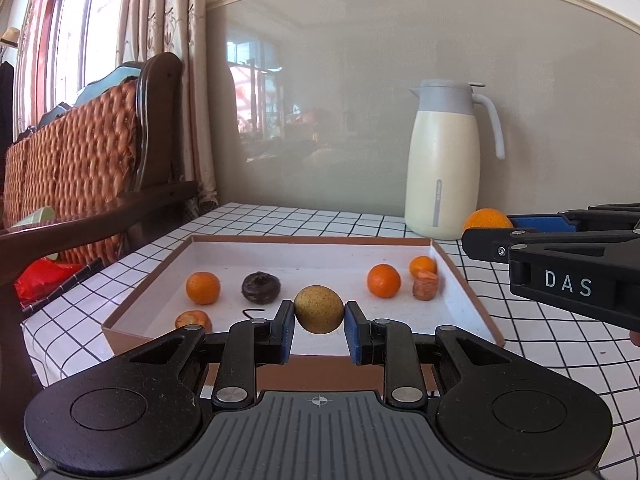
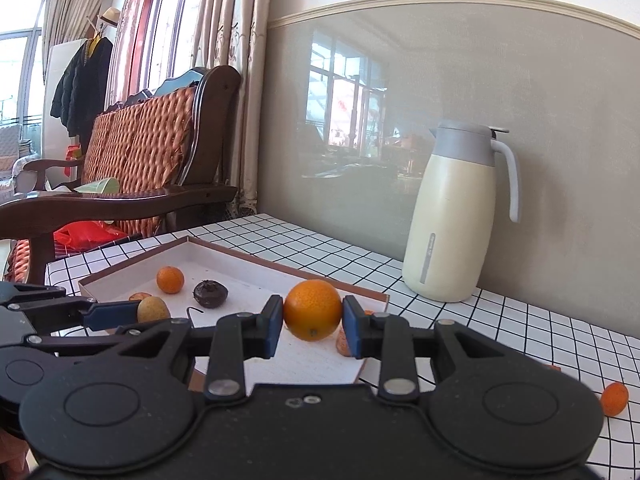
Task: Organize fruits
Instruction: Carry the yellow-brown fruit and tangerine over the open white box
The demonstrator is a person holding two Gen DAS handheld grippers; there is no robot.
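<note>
The left gripper is clenched on a speckled yellow-green fruit, held over the near edge of the shallow tray. The right gripper grasps a large orange above the tray's right edge. Both point slightly downward, side by side. Inside the tray already lie several small oranges, a dark fruit and peeled pieces. One small orange is left on the checked tablecloth, so the job looks well along.
</note>
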